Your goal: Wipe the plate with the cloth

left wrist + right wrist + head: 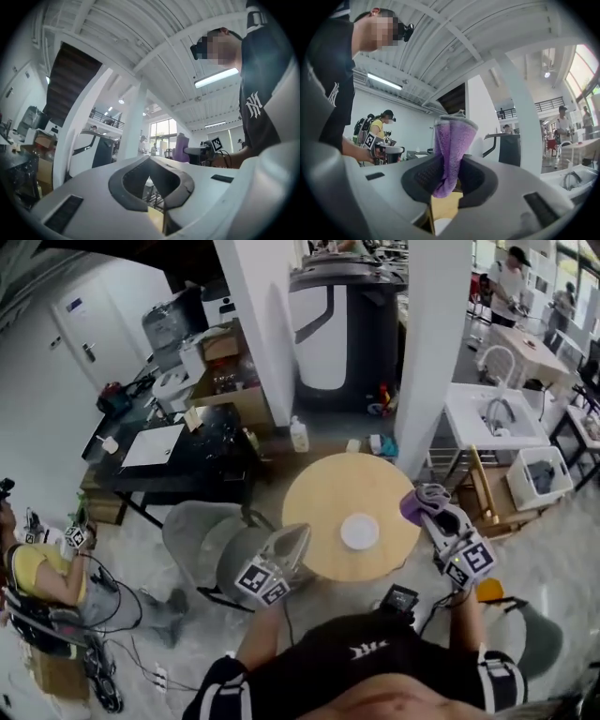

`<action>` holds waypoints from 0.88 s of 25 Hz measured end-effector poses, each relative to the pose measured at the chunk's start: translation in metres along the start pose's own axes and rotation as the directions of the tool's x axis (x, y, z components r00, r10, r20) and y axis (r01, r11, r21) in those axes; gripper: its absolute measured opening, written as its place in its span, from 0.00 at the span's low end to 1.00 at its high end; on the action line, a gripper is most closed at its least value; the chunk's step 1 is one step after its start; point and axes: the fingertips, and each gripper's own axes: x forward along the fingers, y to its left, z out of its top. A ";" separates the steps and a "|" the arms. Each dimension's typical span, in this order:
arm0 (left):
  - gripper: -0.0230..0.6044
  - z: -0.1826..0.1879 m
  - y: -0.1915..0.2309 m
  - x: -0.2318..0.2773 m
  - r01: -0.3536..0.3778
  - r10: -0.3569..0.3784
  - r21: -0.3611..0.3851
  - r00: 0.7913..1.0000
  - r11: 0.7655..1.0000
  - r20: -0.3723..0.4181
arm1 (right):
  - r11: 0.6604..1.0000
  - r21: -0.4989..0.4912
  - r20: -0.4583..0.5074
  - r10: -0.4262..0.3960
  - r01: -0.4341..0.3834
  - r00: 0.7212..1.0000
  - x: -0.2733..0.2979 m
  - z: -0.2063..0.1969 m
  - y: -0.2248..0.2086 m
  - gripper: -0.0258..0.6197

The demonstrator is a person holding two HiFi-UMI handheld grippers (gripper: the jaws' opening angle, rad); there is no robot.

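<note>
Right gripper [447, 180] clamped on folded purple cloth [452, 145], at right edge of round table [319, 488]. Left gripper [150, 176] closed, empty, at left edge. White plate [359, 532] on table between them.

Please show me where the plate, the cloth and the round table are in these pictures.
plate [359, 532], head view, its white middle.
cloth [452, 150], right gripper view, its purple folded middle.
round table [314, 495], head view, bare wooden top.

Each gripper view shows the round table [156, 219] only as a yellow strip between the jaws. The head view's left edge cuts the seated person [42, 579].
</note>
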 end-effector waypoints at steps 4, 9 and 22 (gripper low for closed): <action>0.05 -0.008 -0.009 -0.036 0.116 -0.116 -0.055 0.993 0.992 -0.004 | 0.996 0.079 -0.102 0.056 -0.048 0.993 -0.010 -0.021 0.067 0.17; 0.05 -0.030 -0.024 -0.059 0.195 -0.194 -0.132 0.981 0.972 0.023 | 0.995 0.094 -0.184 0.005 0.013 0.983 -0.044 -0.048 0.123 0.17; 0.05 0.012 -0.127 -0.075 0.206 -0.207 -0.029 0.978 0.978 -0.040 | 0.988 0.151 -0.144 0.005 0.017 0.990 -0.147 -0.039 0.152 0.17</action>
